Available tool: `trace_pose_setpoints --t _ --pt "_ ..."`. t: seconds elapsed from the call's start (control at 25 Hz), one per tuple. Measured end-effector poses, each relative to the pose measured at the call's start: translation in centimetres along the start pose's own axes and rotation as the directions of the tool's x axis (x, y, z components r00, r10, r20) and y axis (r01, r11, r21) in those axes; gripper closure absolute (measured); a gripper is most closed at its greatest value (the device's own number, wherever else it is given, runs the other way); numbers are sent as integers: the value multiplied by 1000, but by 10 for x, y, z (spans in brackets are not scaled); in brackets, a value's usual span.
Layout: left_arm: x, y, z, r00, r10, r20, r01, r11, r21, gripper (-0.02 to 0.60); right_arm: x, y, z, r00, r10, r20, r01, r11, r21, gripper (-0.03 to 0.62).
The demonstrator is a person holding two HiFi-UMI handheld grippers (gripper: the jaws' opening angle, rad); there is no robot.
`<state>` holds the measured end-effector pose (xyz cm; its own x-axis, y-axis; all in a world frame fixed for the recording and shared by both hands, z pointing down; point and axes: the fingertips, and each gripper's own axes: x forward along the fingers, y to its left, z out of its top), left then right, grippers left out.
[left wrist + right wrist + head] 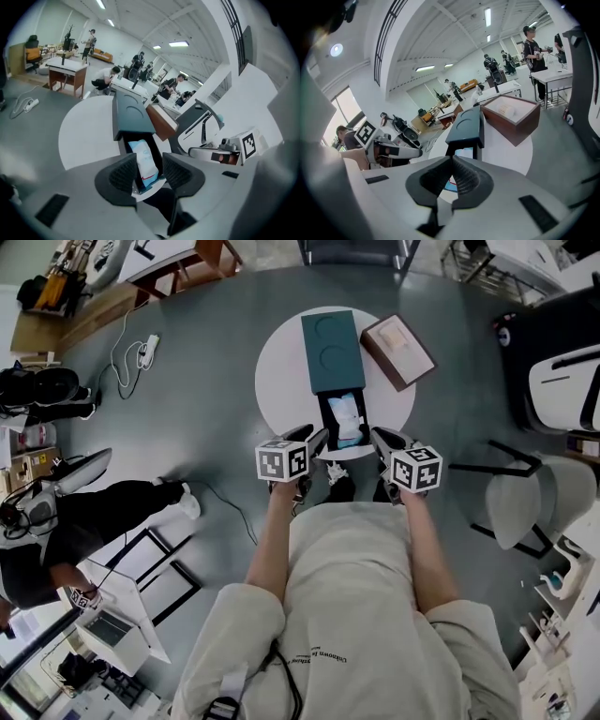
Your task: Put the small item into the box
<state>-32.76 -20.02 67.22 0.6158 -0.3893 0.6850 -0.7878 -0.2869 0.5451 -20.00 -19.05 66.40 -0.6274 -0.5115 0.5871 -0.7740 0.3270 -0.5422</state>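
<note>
The pale blue and white packet (347, 419) lies in the open black tray at the near end of the dark teal rectangular box (333, 352), so the placing looks all but done. The left gripper (314, 439) stands just left of that tray, jaws apart and clamping nothing. The right gripper (380, 439), just right of the tray, has its jaws pressed together and empty. The next move probably calls for drawing both back from the box without snagging the packet.
</note>
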Motion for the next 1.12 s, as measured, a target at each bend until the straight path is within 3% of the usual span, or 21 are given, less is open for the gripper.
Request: trace_pose_setpoints --t 0.24,0.32,0.4,0.6,0.8,1.12 --pt "-12 -18 -14 999 22 43 -27 991 130 405 12 8 -15 1000 -25 -18 24 999 -44 556" --pt "-16 -20 -18 998 32 54 -40 988 146 439 15 13 -18 999 -24 -34 22 997 -69 557" --pt "-21 -21 -19 997 29 78 -40 989 143 513 18 18 -17 999 -19 -38 16 997 -78 557" --pt "-30 -16 -14 992 16 122 -27 995 95 557 19 27 -18 999 -12 -46 7 996 -90 557" --pt "-27 -27 -14 992 -51 115 45 997 55 561 16 27 -28 998 -7 -58 2 997 -82 557" --pt "-13 -44 -23 994 -103 19 101 992 81 561 9 23 -25 998 -18 -62 12 995 -94 557"
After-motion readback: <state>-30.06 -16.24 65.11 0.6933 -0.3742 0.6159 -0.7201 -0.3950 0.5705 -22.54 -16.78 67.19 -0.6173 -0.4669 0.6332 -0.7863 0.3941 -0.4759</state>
